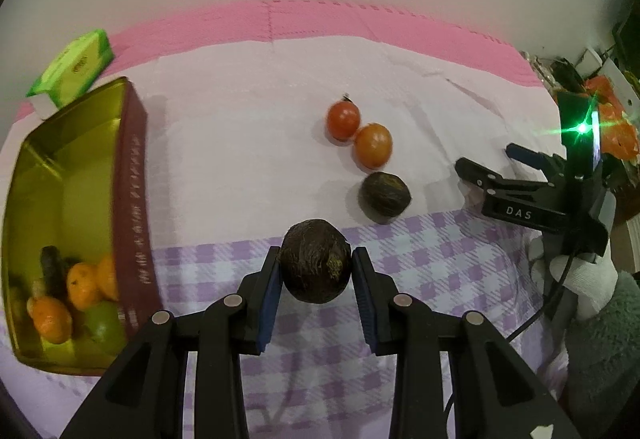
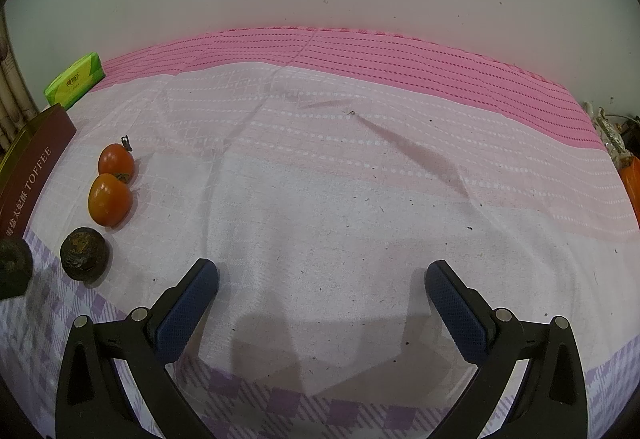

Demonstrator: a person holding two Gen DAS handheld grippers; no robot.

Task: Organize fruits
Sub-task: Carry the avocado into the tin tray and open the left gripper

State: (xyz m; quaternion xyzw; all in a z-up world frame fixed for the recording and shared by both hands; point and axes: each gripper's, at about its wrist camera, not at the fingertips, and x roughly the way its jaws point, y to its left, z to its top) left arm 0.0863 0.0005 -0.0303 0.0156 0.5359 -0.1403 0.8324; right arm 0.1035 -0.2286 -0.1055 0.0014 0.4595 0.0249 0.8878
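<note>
My left gripper [image 1: 315, 265] is shut on a dark brown wrinkled fruit [image 1: 315, 261], held above the checked cloth; that fruit shows at the left edge of the right wrist view [image 2: 14, 265]. A second dark fruit [image 1: 385, 194] [image 2: 84, 253] lies on the pale cloth, with two orange-red tomatoes [image 1: 343, 120] [image 1: 373, 145] [image 2: 116, 160] [image 2: 109, 199] behind it. An open gold tin [image 1: 132, 175] at the left holds several oranges [image 1: 82, 285] and a green fruit [image 1: 105, 323]. My right gripper [image 2: 322, 289] [image 1: 486, 169] is open and empty over bare cloth, right of the fruits.
A green tissue pack [image 1: 74, 65] [image 2: 74, 81] lies behind the tin, whose maroon side [image 2: 32, 167] reads TOFFEE. A pink mat [image 2: 360, 55] runs along the wall. Clutter [image 1: 612, 119] stands at the far right.
</note>
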